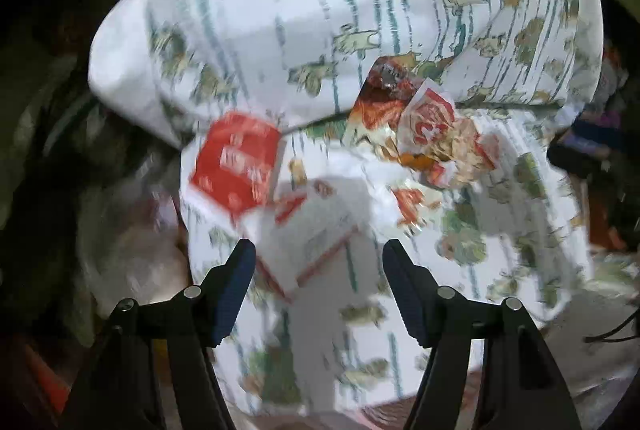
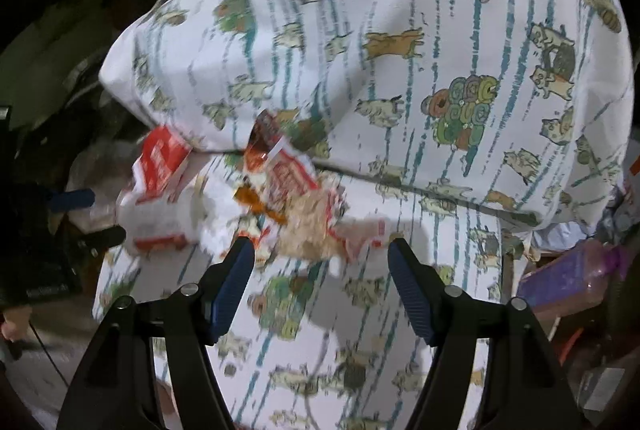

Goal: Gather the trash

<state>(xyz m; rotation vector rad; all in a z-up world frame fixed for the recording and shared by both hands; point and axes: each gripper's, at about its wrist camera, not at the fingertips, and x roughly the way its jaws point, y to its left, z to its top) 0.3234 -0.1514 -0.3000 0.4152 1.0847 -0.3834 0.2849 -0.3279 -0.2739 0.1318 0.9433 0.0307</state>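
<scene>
Both my grippers angle steeply down at the bed. My left gripper (image 1: 318, 250) has its jaws spread wide with nothing pinched; a white box with red edging (image 1: 308, 250) lies under the gap, not touched by the blue ribbed pads as far as I can tell through the blur. My right gripper (image 2: 320, 250) is likewise parted and empty, hanging just near of the trash heap. In the right wrist view the other gripper shows at far left as a blue pad and a black finger, beside the red-and-white carton (image 2: 160, 166). The trash sits mid-bed, where the pillow (image 2: 360, 30) meets the sheet (image 2: 360, 330): a red carton with white print (image 1: 236, 162) on the left, a crumpled glossy wrapper in red, orange and brown (image 1: 384, 94) tucked against the pillow's near edge, and a torn paper wrapper with tan crumbs (image 1: 452, 146) to the right. Pillow and sheet are soft white cloth with teal stripes and cartoon cats. A pinkish-purple plastic container (image 2: 568, 278) lies off the bed's right side among dark clutter. A dark cable (image 1: 612, 334) trails on the right. Left side is dark and too blurred to read.
</scene>
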